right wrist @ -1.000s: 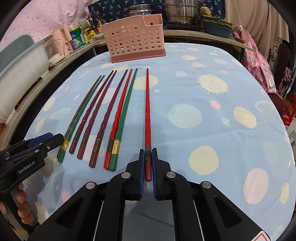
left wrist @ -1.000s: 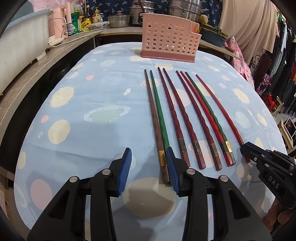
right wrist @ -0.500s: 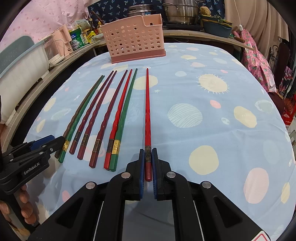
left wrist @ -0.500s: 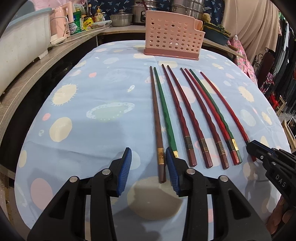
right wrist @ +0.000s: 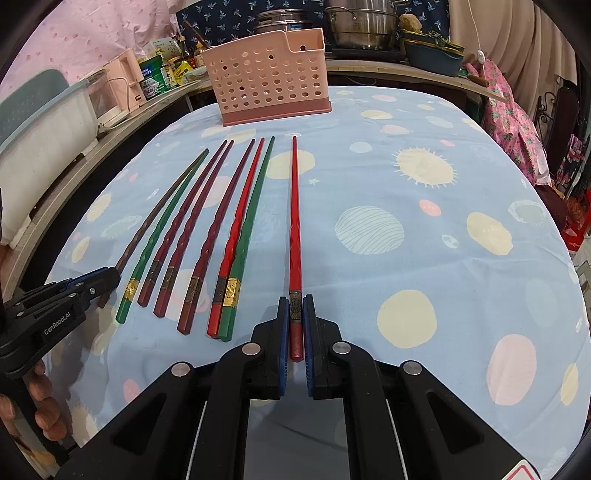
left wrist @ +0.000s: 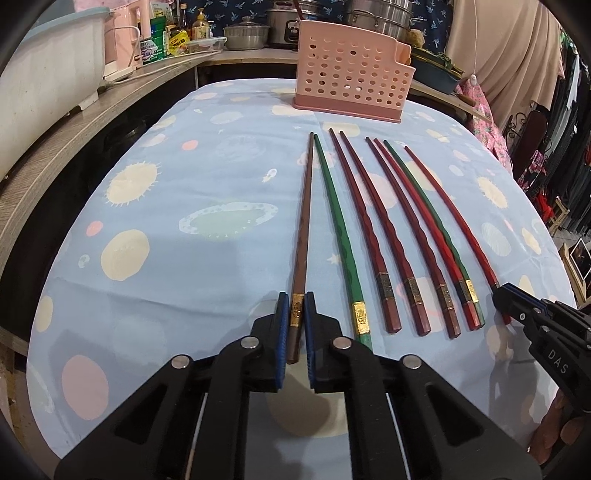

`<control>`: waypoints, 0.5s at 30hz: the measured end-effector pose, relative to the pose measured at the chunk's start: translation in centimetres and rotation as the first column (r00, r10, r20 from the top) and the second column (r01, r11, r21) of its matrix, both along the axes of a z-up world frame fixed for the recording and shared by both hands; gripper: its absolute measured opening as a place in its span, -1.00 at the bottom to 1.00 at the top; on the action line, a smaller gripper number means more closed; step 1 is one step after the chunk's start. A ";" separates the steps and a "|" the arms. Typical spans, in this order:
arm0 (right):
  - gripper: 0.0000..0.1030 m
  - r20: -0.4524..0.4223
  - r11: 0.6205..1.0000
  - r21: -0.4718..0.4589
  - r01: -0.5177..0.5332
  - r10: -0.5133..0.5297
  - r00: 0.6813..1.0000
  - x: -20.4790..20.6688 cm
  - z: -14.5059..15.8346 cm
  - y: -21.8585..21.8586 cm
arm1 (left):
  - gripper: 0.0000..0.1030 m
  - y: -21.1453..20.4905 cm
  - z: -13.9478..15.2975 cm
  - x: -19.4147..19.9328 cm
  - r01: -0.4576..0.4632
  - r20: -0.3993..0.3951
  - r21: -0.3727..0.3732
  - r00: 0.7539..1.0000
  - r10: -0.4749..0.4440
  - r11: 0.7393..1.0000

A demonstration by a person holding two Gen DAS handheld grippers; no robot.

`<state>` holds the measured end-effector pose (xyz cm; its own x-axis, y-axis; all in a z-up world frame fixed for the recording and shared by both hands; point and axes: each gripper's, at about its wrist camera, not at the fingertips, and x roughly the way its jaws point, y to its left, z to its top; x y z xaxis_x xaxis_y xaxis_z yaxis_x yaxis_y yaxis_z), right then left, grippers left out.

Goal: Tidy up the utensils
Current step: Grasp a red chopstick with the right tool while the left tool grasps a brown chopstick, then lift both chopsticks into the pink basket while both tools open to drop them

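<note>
Several long chopsticks lie side by side on the blue patterned tablecloth (left wrist: pixel 192 177). My left gripper (left wrist: pixel 296 308) is shut on the thick end of the brown chopstick (left wrist: pixel 303 221), the leftmost one. My right gripper (right wrist: pixel 295 308) is shut on the thick end of the red chopstick (right wrist: pixel 294 214), the rightmost one. Between them lie a green chopstick (left wrist: pixel 341 236), dark red ones (left wrist: pixel 364 225) and a red and green pair (right wrist: pixel 243 229). The pink perforated utensil basket (left wrist: pixel 349 79) stands upright at the far end of the table and also shows in the right wrist view (right wrist: pixel 267 75).
A wooden counter (left wrist: pixel 74 136) runs along the left with a white tub (left wrist: pixel 44 74), a pink appliance and jars. Metal pots (right wrist: pixel 360 26) stand behind the basket. Clothes hang at the right (left wrist: pixel 554 110). The table's right half (right wrist: pixel 443 221) holds only cloth.
My left gripper has moved left over the brown chopstick's end and closed on it. My right gripper has stayed shut on the red chopstick.
</note>
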<state>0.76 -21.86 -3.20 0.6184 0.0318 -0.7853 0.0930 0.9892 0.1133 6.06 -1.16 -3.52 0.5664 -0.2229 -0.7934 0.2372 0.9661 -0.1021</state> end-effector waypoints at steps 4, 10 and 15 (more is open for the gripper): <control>-0.87 0.001 1.000 -0.001 0.001 -0.001 1.000 0.0 0.0 0.0 | -0.86 0.1 0.1 0.0 0.001 -0.001 0.001 1.000 -0.001 1.000; -0.87 0.013 1.000 0.002 0.013 -0.013 1.000 -0.2 0.6 -0.5 | -0.86 0.4 0.7 0.1 -0.011 0.003 -0.010 1.000 0.011 1.000; -0.87 0.041 0.999 0.023 0.022 -0.023 0.999 -0.3 2.1 -1.2 | -0.86 0.9 2.5 0.1 -0.018 0.028 -0.030 0.999 0.019 0.999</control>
<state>0.44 -23.07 -1.12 0.6512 0.0353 -0.7581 0.1099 0.9840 0.1402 6.19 -0.22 -1.05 0.5929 -0.2357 -0.7700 0.2226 0.9669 -0.1245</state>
